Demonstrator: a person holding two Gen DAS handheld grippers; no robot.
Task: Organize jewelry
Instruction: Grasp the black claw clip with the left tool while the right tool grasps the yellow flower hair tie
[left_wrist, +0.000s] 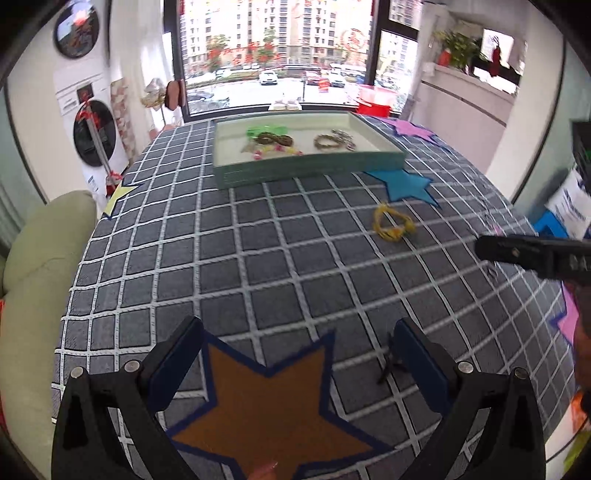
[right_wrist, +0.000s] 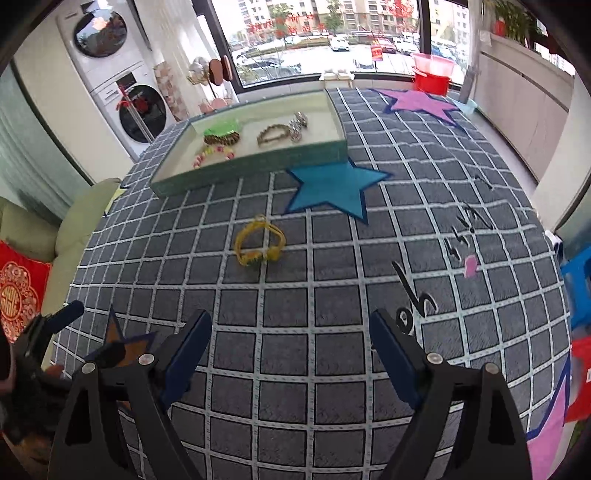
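The yellow bracelet (right_wrist: 260, 242) is being taken as the landmark: it is lying flat on the grid-patterned cloth (right_wrist: 332, 295) that is covering the counter, untouched by either gripper. Beyond the bracelet, toward the window, a shallow green tray (right_wrist: 258, 168) is being seen, with its near wall facing the bracelet. Inside the tray several pieces are being kept: a brown beaded bracelet (right_wrist: 221, 139) beside a green one (right_wrist: 221, 129), a pale pink-and-yellow strand (right_wrist: 214, 153), a tan woven bracelet (right_wrist: 272, 133) and a silver chain piece (right_wrist: 298, 125). Just beyond and to the right of the yellow bracelet, a blue star patch (right_wrist: 332, 188) is being shown on the cloth, touching the tray's corner.

The right gripper (right_wrist: 291, 343) is being held on the near side of the bracelet, well apart from it, with its jaws spread wide and nothing between them. The left gripper (left_wrist: 295, 350) is being held farther to the bracelet's near left, over an orange star patch (left_wrist: 273, 402), its jaws likewise spread wide and empty.
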